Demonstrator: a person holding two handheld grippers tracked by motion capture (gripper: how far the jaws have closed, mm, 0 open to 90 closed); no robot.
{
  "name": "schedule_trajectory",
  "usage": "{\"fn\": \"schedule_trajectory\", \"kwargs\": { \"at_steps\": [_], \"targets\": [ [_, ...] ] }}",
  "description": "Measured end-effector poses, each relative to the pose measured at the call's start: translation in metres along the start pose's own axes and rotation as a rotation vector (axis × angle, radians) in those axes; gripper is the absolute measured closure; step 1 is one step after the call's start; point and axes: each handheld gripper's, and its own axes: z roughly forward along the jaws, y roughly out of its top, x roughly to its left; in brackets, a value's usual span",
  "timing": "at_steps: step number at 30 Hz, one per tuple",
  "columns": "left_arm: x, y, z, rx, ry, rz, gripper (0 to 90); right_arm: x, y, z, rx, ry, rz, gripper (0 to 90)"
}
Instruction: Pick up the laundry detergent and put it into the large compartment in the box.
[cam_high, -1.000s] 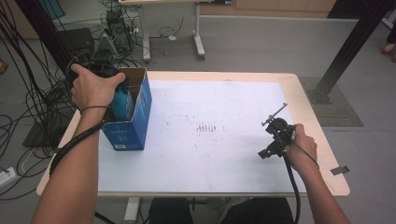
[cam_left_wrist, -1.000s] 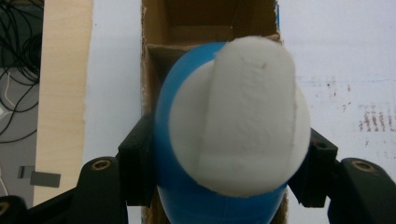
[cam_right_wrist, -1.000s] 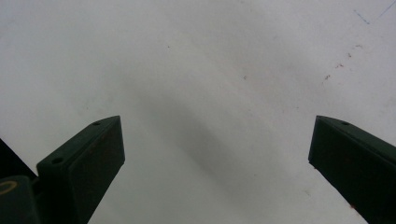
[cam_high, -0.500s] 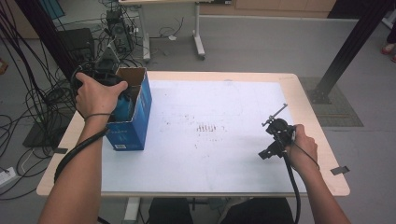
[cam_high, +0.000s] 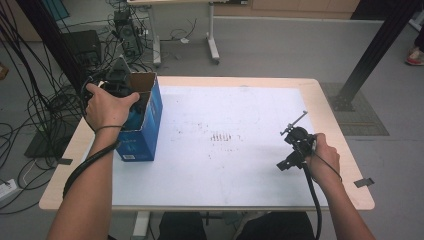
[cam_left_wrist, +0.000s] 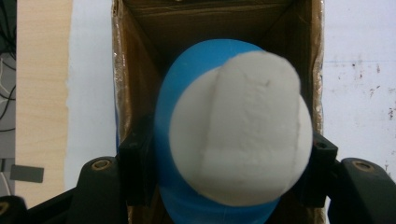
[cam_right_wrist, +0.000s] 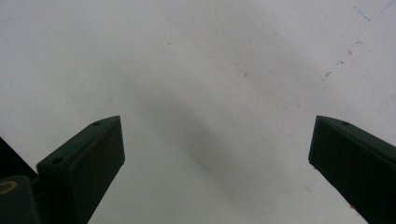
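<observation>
A blue cardboard box (cam_high: 142, 132) stands open-topped at the table's left side. My left gripper (cam_high: 125, 102) reaches down into its mouth, shut on a blue and white rounded object (cam_left_wrist: 233, 135) that sits between the brown inner walls of the box (cam_left_wrist: 135, 93). Both black jaws press against the object's sides. A sliver of the blue object (cam_high: 134, 117) peeks out under the hand in the high view. My right gripper (cam_high: 292, 150) rests low over the white table surface (cam_right_wrist: 196, 84) at the right, jaws wide apart with nothing between them.
A white sheet covers the wooden table (cam_high: 320, 92), with faint dark marks (cam_high: 222, 136) near its middle. Cables and equipment (cam_high: 122, 30) lie on the floor beyond the left edge. A black post (cam_high: 372, 55) stands at the far right.
My left hand has sunk lower into the box with the blue and white object. The right hand has kept still.
</observation>
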Motion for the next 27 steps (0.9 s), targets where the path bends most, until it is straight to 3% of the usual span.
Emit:
{"fn": "schedule_trajectory", "kwargs": {
  "at_steps": [27],
  "targets": [
    [0.000, -0.006, 0.016, 0.031, 0.021, 0.001, 37.5, -0.001, -0.001, 0.002, 0.002, 0.001, 0.005, 3.3]
  ]
}}
